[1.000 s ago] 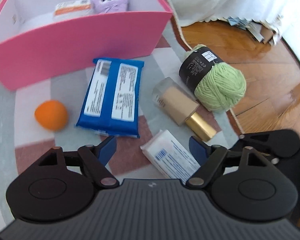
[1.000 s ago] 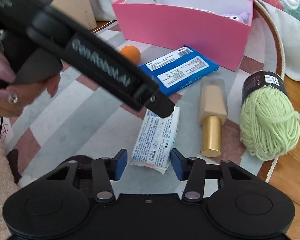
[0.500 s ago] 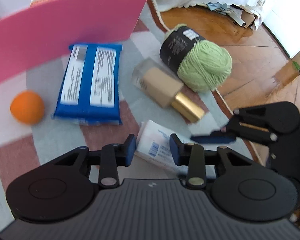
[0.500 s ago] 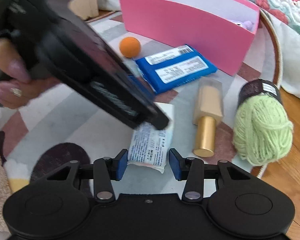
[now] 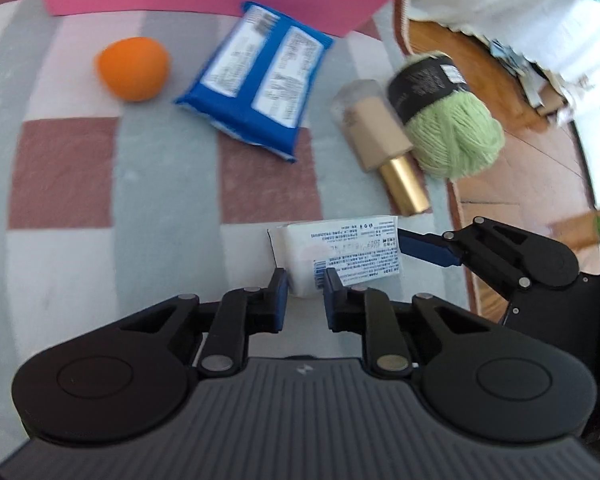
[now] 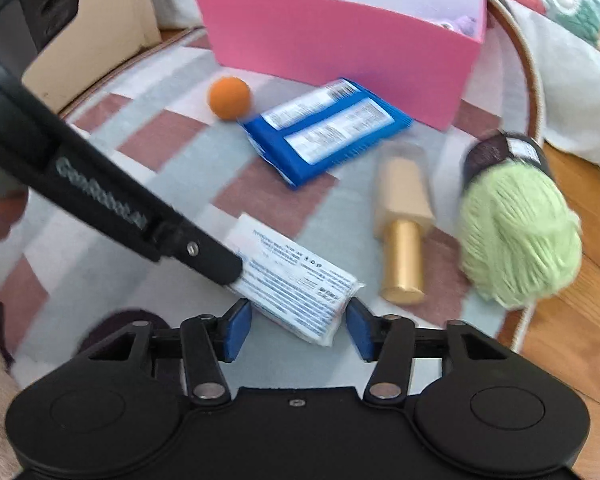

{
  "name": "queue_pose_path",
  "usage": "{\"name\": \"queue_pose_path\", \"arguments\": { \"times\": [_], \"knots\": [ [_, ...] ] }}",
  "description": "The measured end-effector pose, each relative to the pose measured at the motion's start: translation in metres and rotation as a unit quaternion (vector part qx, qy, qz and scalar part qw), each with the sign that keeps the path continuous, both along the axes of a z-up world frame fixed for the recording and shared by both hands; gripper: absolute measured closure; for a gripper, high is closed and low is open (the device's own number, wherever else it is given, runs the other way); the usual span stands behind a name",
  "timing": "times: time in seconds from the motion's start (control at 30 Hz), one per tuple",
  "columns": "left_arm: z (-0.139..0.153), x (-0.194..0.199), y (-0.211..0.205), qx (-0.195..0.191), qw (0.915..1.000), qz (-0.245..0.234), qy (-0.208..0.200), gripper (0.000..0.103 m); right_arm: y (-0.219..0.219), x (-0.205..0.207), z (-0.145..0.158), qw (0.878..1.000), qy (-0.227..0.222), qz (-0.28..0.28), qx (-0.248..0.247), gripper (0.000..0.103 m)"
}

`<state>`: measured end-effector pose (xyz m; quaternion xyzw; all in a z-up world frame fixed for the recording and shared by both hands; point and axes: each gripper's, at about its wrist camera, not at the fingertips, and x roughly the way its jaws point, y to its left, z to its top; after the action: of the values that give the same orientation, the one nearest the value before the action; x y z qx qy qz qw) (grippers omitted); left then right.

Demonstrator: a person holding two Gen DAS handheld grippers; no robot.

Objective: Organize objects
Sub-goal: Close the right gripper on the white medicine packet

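Observation:
A white tissue pack (image 5: 340,252) with blue print lies on the checked rug. My left gripper (image 5: 305,294) is shut on its near end; the pack (image 6: 296,284) shows tilted in the right wrist view, with the left gripper's finger over its left end. My right gripper (image 6: 298,326) is open, its pads either side of the pack's near end, not touching. One right fingertip (image 5: 424,248) shows beside the pack. Farther off lie a blue wipes pack (image 5: 256,80), an orange ball (image 5: 132,68), a beige bottle with gold cap (image 5: 384,152) and green yarn (image 5: 452,120).
A pink box (image 6: 340,36) stands at the back of the rug; a purple toy (image 6: 462,22) peeks out inside. The rug's edge and wooden floor (image 5: 516,176) lie to the right. White bedding (image 6: 572,92) hangs at the far right.
My left gripper closed from wide open onto the tissue pack and turned it on the rug. The right gripper moved closer to the pack's end and opened wider.

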<state>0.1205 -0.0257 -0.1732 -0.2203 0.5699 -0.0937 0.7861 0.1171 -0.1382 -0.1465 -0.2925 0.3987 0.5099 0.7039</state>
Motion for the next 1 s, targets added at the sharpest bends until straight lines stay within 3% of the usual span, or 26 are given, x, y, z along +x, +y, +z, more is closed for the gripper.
{"name": "queue_pose_path", "arguments": {
  "times": [0.1, 0.23, 0.3, 0.37, 0.6, 0.67, 0.9, 1.0],
  "knots": [
    [0.002, -0.006, 0.010, -0.002, 0.9996, 0.029, 0.001, 0.085, 0.006, -0.007, 0.000, 1.000, -0.005, 0.017, 0.010, 0.043],
    [0.000, -0.008, 0.017, -0.001, 0.9989, 0.047, -0.001, 0.083, 0.003, 0.001, -0.006, 0.999, 0.030, -0.002, 0.028, 0.038],
    [0.003, -0.007, 0.014, 0.017, 0.9986, 0.047, -0.014, 0.082, 0.000, 0.003, -0.008, 0.999, 0.036, -0.006, 0.033, 0.034],
    [0.004, -0.006, 0.012, 0.026, 0.9985, 0.043, -0.021, 0.082, -0.001, 0.002, -0.009, 0.999, 0.040, -0.011, 0.032, 0.024],
    [-0.003, 0.000, 0.012, -0.017, 0.9985, 0.051, -0.003, 0.080, 0.001, -0.011, -0.010, 0.997, 0.066, -0.020, 0.031, 0.019],
    [-0.003, 0.001, 0.010, -0.017, 0.9986, 0.050, 0.002, 0.077, 0.005, -0.011, -0.014, 0.997, 0.068, -0.025, 0.037, 0.011],
    [-0.005, 0.003, 0.008, -0.015, 0.9974, 0.069, 0.012, 0.070, 0.017, -0.023, -0.022, 0.999, 0.008, -0.030, 0.037, 0.009],
    [-0.004, 0.000, 0.006, -0.007, 0.9978, 0.066, 0.003, 0.071, 0.018, -0.024, -0.022, 0.998, 0.000, -0.047, 0.040, 0.015]
  ]
}}
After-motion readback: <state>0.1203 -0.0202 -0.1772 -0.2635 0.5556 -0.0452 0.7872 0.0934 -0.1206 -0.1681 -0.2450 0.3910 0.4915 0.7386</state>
